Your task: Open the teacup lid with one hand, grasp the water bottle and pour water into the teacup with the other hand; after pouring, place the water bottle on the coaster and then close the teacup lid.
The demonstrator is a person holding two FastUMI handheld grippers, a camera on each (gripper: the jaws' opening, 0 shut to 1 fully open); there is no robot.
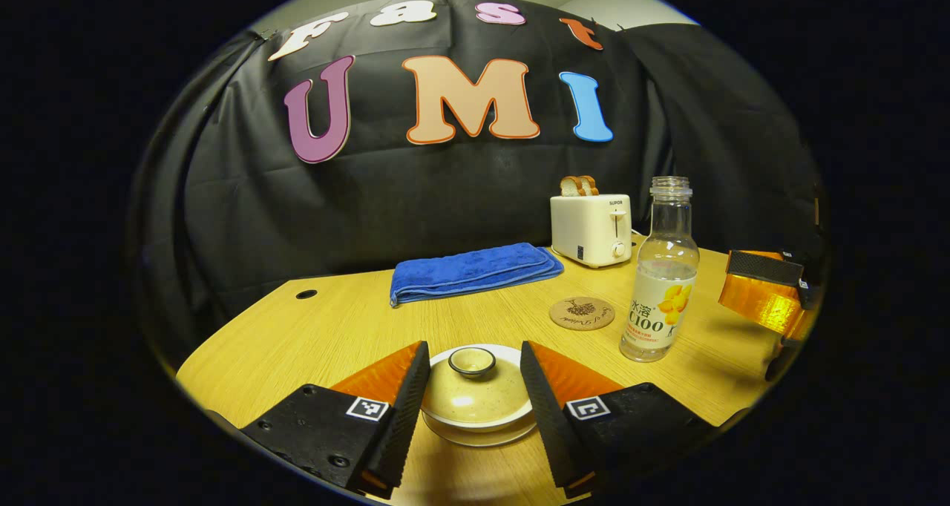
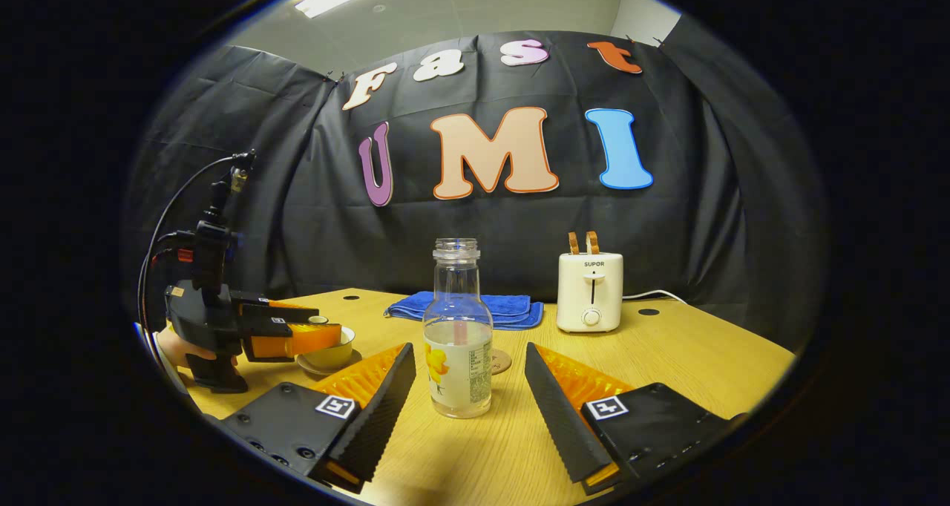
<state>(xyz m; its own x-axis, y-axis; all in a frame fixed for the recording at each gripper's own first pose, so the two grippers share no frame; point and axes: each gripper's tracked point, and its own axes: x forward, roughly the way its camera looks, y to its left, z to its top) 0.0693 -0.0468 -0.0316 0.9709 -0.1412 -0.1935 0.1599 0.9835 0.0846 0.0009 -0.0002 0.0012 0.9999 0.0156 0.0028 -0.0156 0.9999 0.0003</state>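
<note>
A cream teacup with its lid (image 1: 475, 395) on stands on a saucer at the table's near edge. The lid's dark-rimmed knob (image 1: 473, 360) sits between the spread fingers of my left gripper (image 1: 475, 346), which is open and flanks the cup. The uncapped clear water bottle (image 1: 663, 276), partly filled, stands upright to the right. A round cork coaster (image 1: 582, 314) lies just left of it. In the right gripper view the bottle (image 2: 458, 335) stands just ahead of my open right gripper (image 2: 468, 348). The left gripper (image 2: 297, 332) shows at the left beside the teacup (image 2: 332, 352).
A folded blue towel (image 1: 475, 270) lies toward the back of the wooden table (image 1: 334, 328). A white toaster (image 1: 591, 228) holding toast stands at the back right, its cord trailing behind (image 2: 653, 294). The right gripper (image 1: 768, 291) hovers at the right edge.
</note>
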